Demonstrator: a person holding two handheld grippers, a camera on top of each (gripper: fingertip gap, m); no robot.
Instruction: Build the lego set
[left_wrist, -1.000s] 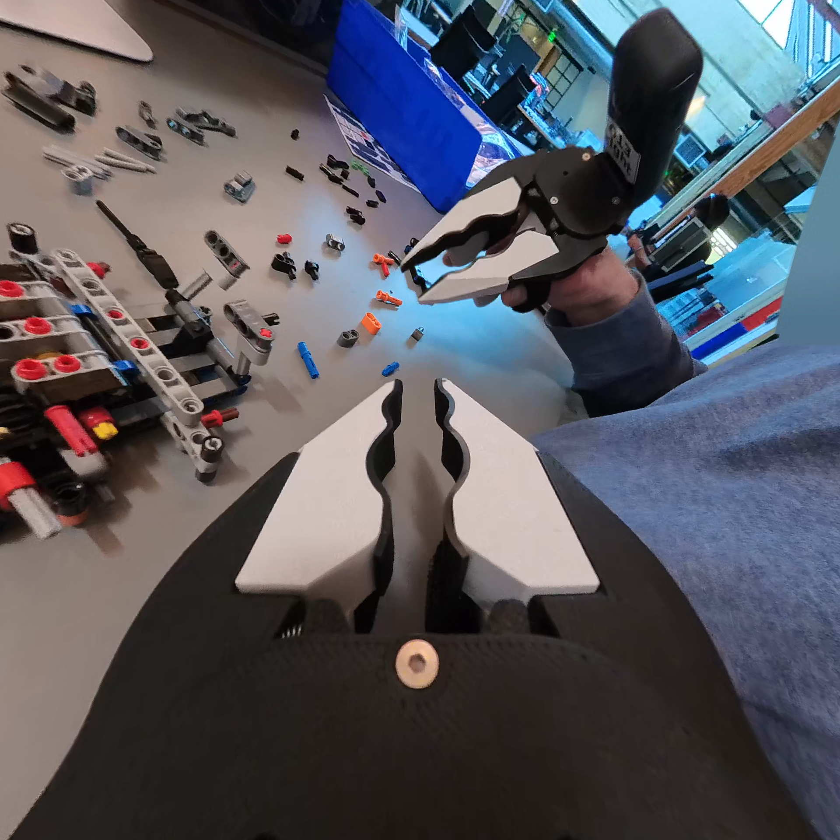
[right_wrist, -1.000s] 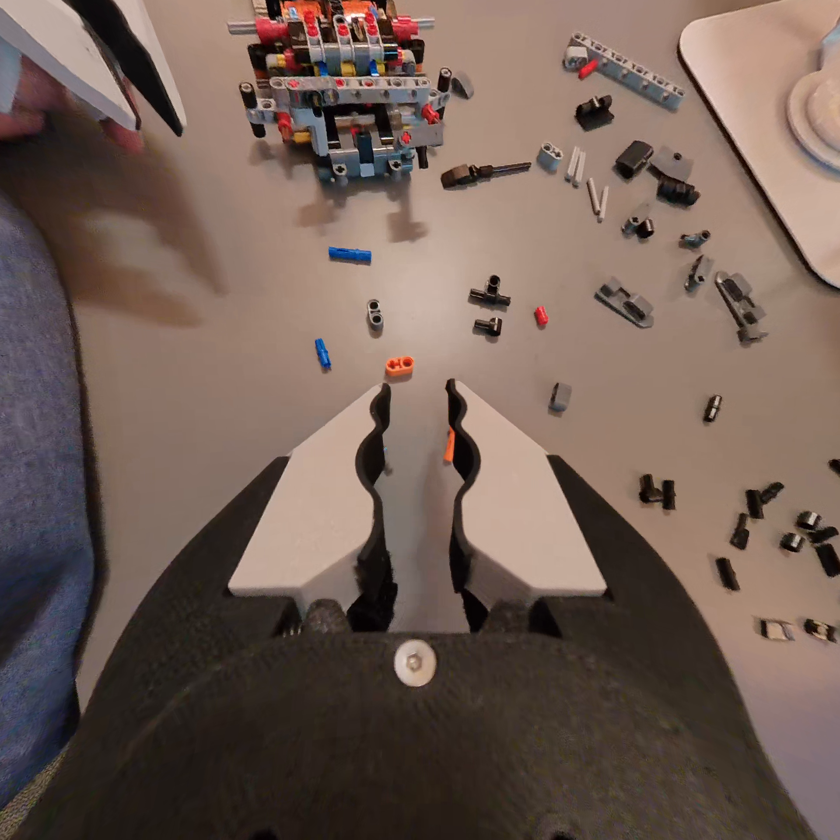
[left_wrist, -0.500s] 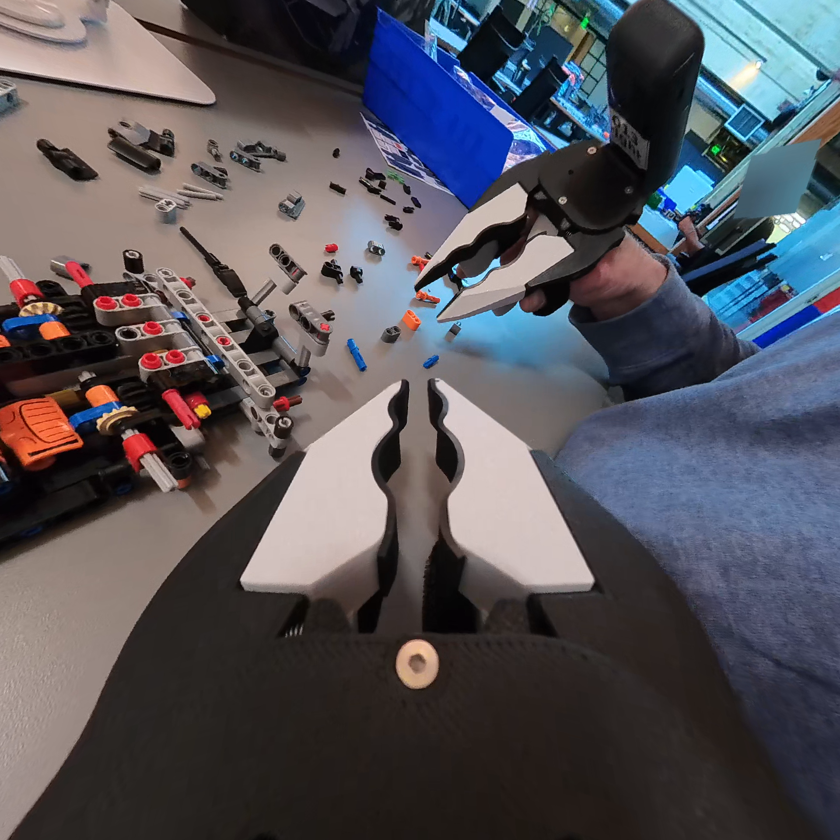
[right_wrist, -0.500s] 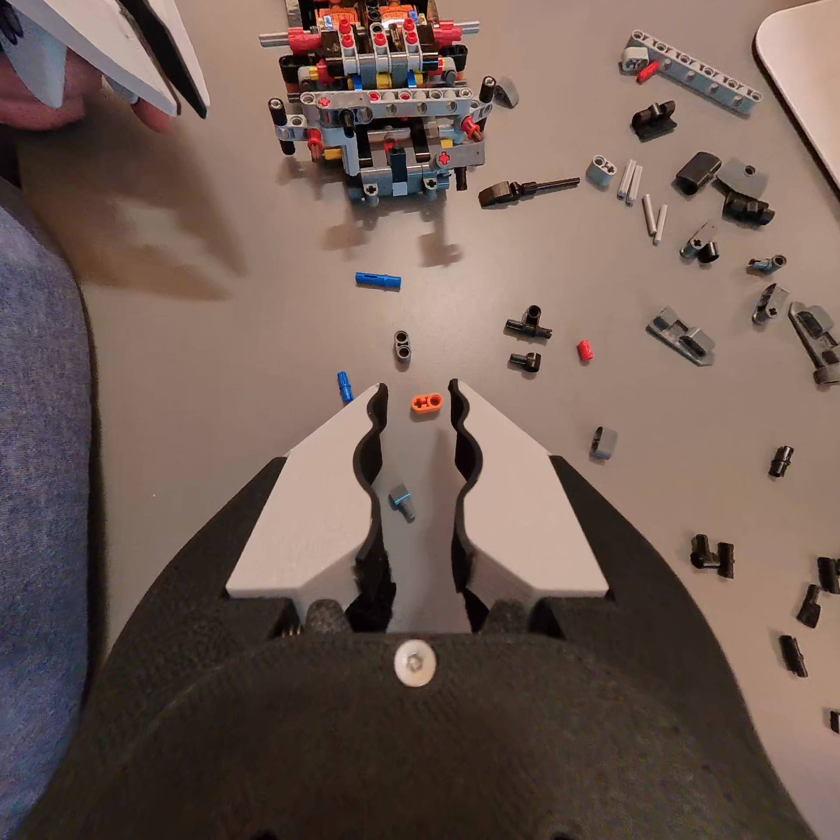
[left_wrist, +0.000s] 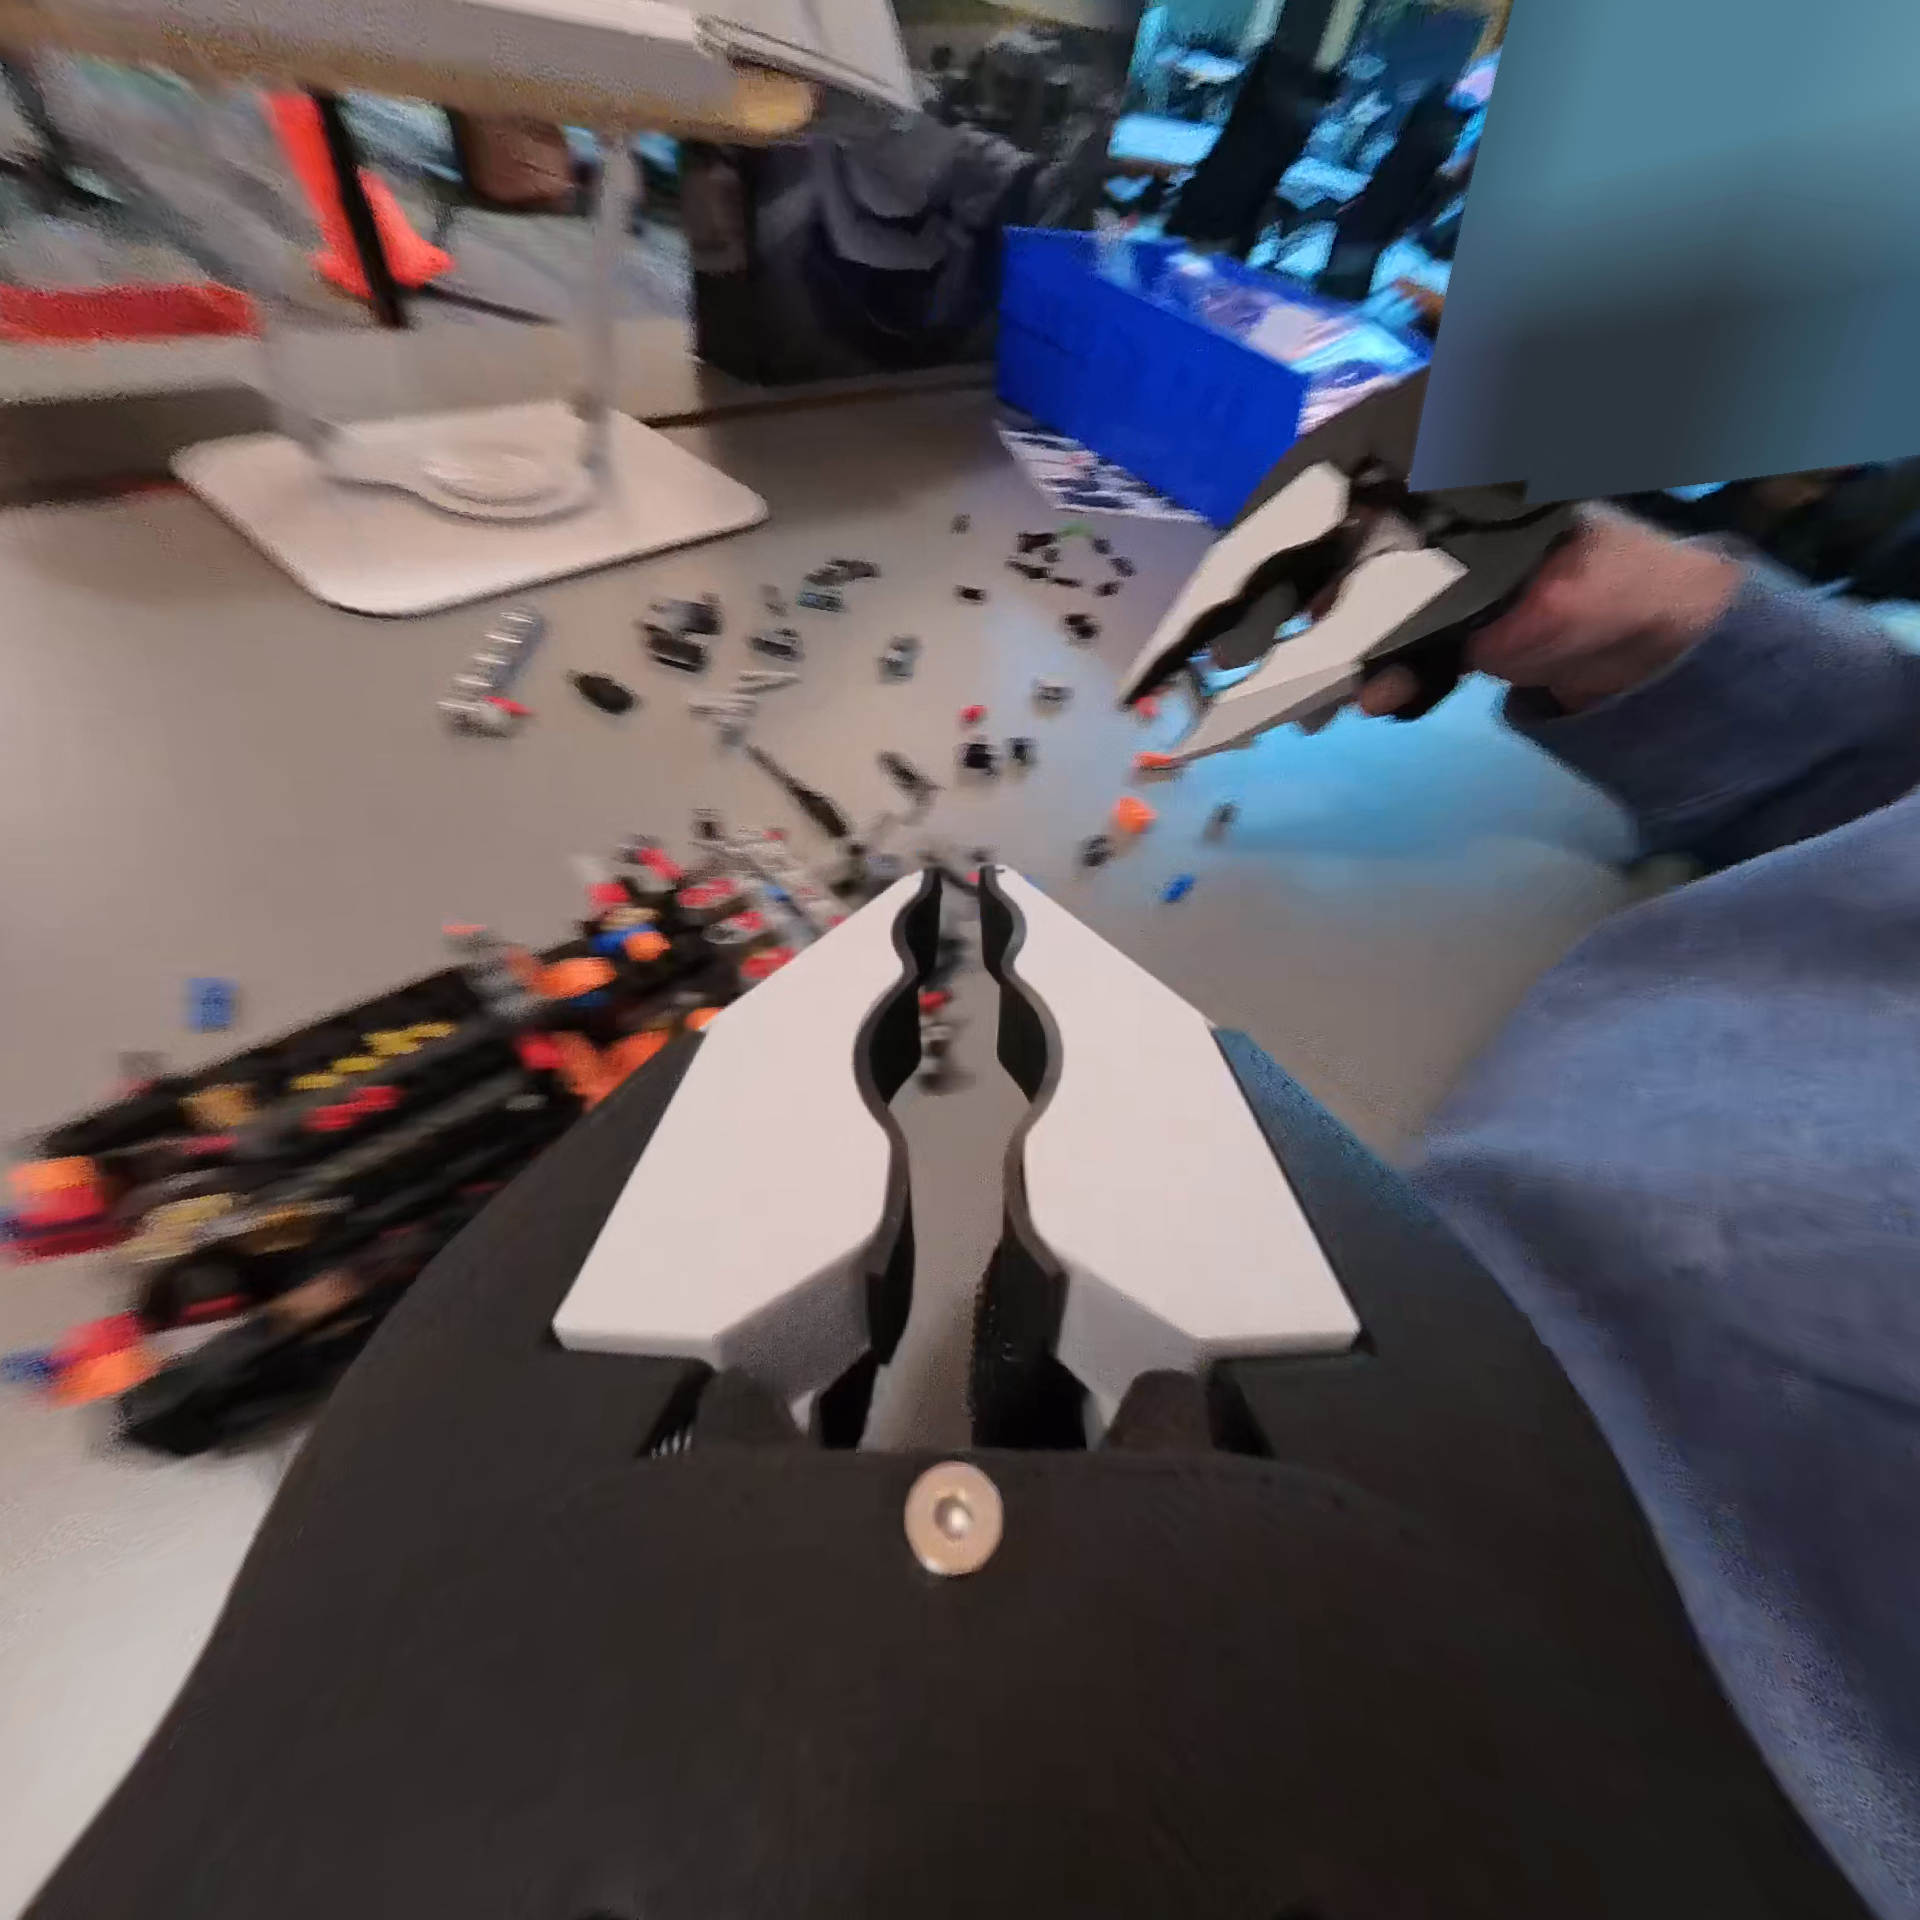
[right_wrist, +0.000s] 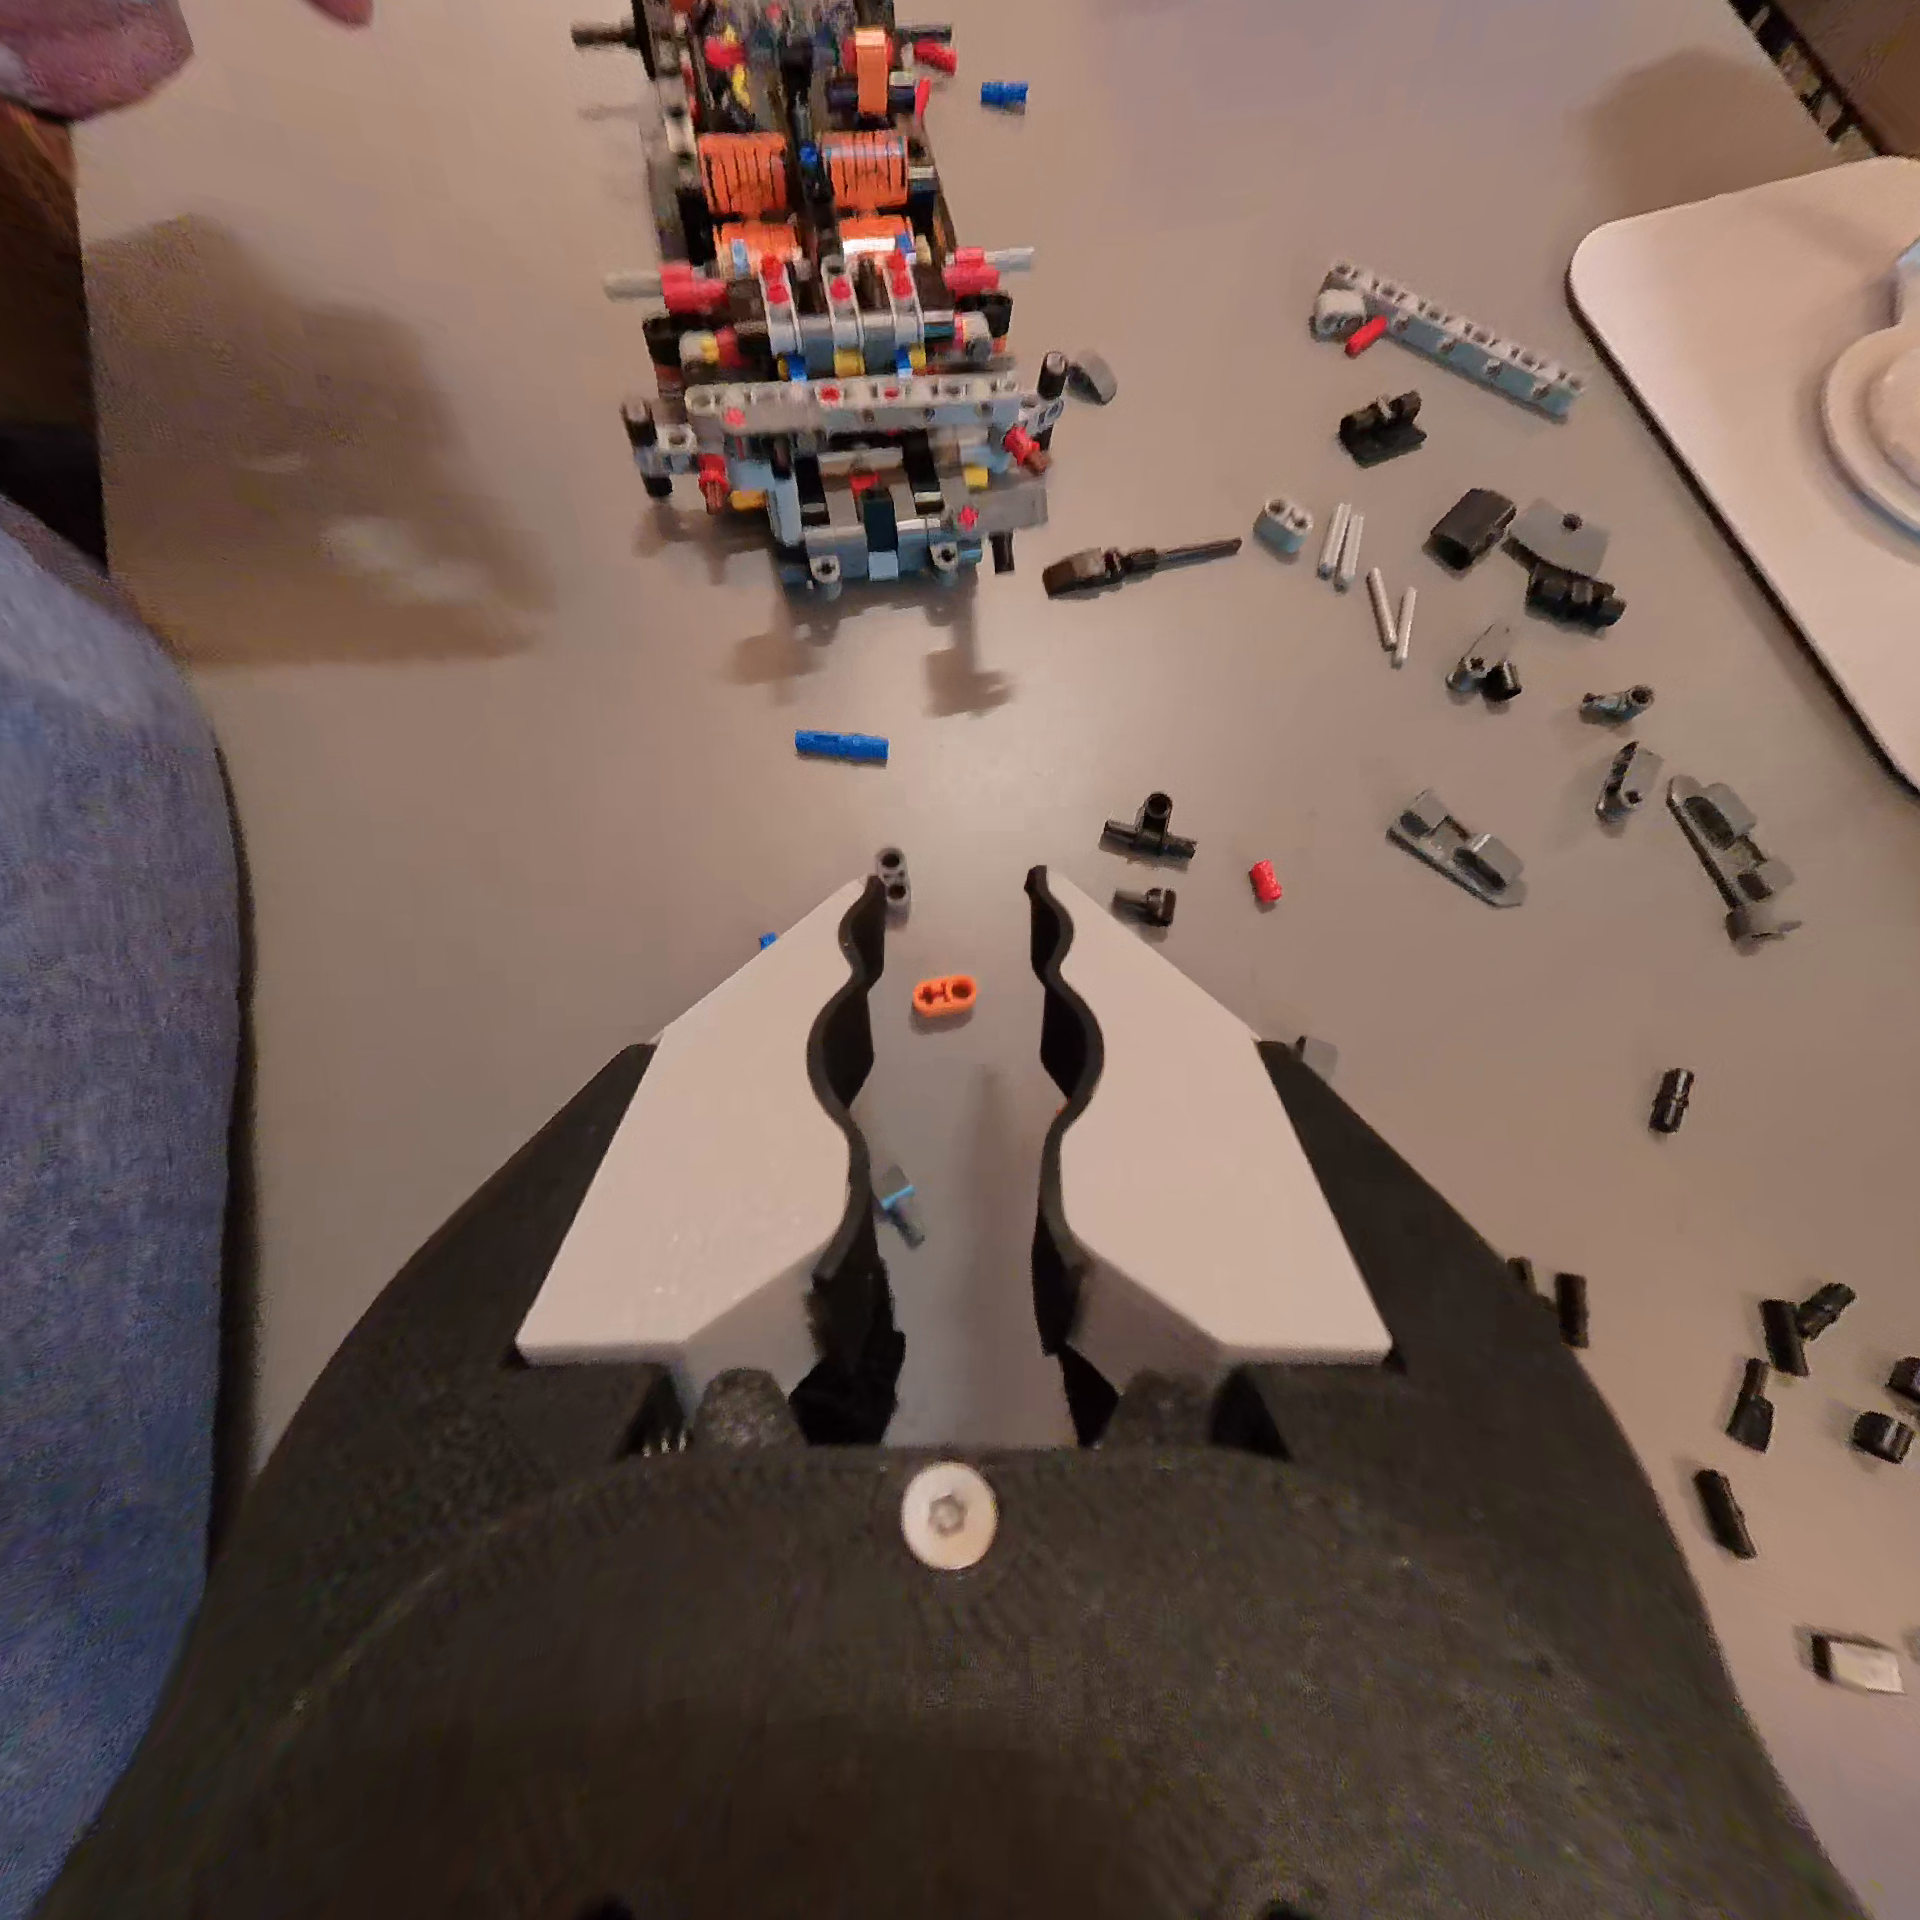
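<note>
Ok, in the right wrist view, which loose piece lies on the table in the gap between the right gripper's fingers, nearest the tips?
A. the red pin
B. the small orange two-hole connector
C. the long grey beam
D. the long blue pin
B: the small orange two-hole connector lies on the grey table between the open fingers of the right gripper, untouched by either.
</note>
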